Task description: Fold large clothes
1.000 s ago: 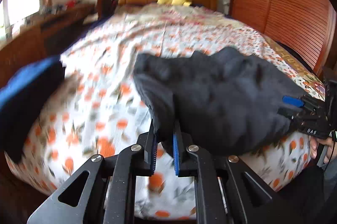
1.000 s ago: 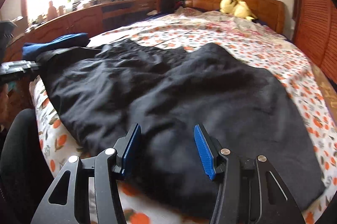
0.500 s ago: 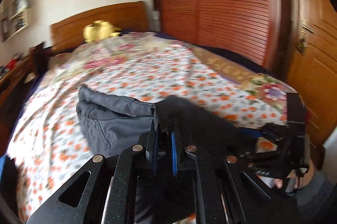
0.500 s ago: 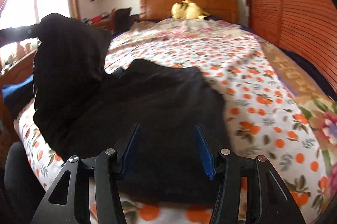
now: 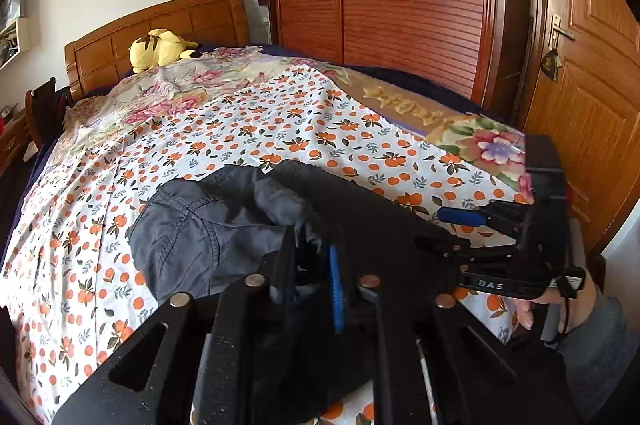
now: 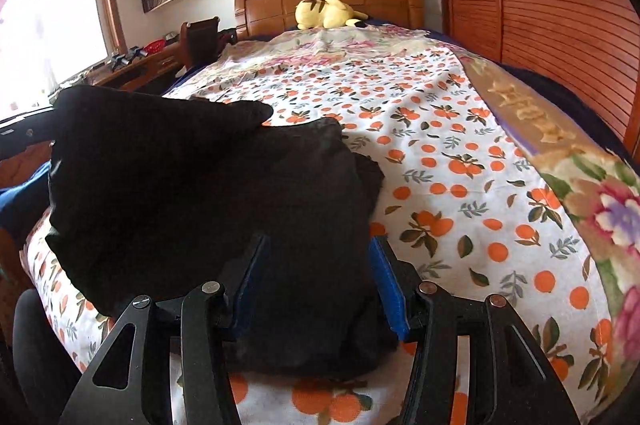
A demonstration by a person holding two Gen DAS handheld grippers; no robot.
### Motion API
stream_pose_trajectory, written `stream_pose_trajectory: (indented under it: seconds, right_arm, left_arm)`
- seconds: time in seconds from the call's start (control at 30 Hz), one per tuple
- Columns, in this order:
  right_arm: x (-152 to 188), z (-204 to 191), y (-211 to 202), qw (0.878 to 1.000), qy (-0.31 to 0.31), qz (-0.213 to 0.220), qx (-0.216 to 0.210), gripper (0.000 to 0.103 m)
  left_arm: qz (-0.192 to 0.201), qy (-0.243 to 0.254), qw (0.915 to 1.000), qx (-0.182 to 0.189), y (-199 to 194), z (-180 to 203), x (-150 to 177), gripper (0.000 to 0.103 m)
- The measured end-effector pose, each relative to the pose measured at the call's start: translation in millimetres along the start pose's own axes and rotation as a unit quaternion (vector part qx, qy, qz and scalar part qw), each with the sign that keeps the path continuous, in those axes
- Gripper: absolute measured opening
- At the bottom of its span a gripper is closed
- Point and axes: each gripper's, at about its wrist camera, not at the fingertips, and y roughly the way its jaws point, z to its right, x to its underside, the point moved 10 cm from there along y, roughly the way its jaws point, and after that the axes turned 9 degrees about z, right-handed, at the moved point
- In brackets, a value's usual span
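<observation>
Left wrist view: my left gripper (image 5: 310, 275) was pinched nearly closed on a bunched edge of the dark garment (image 5: 224, 237), blue pads close together with cloth between them. A second ago this edge hung out over the left side of the bed; half a second ago it was already swinging across; now it sat carried over toward the right side, the grey inner face showing at 10 o'clock from my fingers. That read as the side-to-side fold being nearly laid, though the layers were still lumpy and not flattened. My right gripper (image 5: 472, 221) showed at 3 o'clock, held by the right hand (image 5: 560, 309). Readable writing: "DAS" in white on that gripper's body. Gold characters on the brown bedspread border (image 5: 400, 103) at 1 o'clock were too warped to read.

Right wrist view: my right gripper (image 6: 316, 285) stood wide open, holding nothing, its pads straddling the near edge of the dark garment (image 6: 240, 209) on the orange-print sheet (image 6: 460, 185). The cloth, spread wide a second ago, was now a narrower doubled stack at 12 o'clock, a raised flap at 10 o'clock. No legible writing here; the border characters were unreadable.
</observation>
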Motion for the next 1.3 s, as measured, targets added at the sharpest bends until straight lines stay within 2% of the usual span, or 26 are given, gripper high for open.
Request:
stream_pose_trajectory:
  seconds: [0.07,0.1,0.3,0.37,0.4,0.43,0.9,1.1,1.3]
  right_arm:
    - [-1,-2,2,1.0,-0.005,-0.002,0.0,0.055]
    - [-1,-3,3,1.0,-0.006,-0.002,-0.001,0.055]
    - [-10,-7,17,1.0,-0.01,0.004,-0.007,0.055]
    - [-12,-9,20,1.0,-0.013,0.005,-0.009,0.055]
    - [-10,-8,22,1.0,-0.014,0.004,-0.009,0.055]
    - [-10,-7,25,1.0,-0.013,0.002,-0.008,0.055]
    - [1,-5,43,0.999,-0.021,-0.025,0.013,0.055]
    - [-3,-1,44,0.999,-0.034,-0.028,0.026,0.055]
    - [-27,8,27,0.997,-0.064,-0.033,0.041,0.055]
  left_arm:
    - [0.01,-0.003,0.9999,-0.002,-7,-4,-2,0.031]
    - [0.017,-0.005,0.9999,0.0,-13,-6,-4,0.041]
    - [0.035,-0.009,0.9992,-0.014,-39,-26,0,0.045]
    - [0.04,-0.023,0.9987,-0.021,-47,-37,6,0.061]
    - [0.046,-0.031,0.9981,-0.027,-52,-43,9,0.077]
    - [0.052,-0.038,0.9974,-0.032,-57,-49,13,0.082]
    - [0.026,-0.093,0.9916,-0.086,-77,-103,99,0.082]
    - [0.029,-0.115,0.9885,-0.094,-88,-117,118,0.082]
    - [0.049,-0.121,0.986,-0.104,-107,-124,129,0.082]
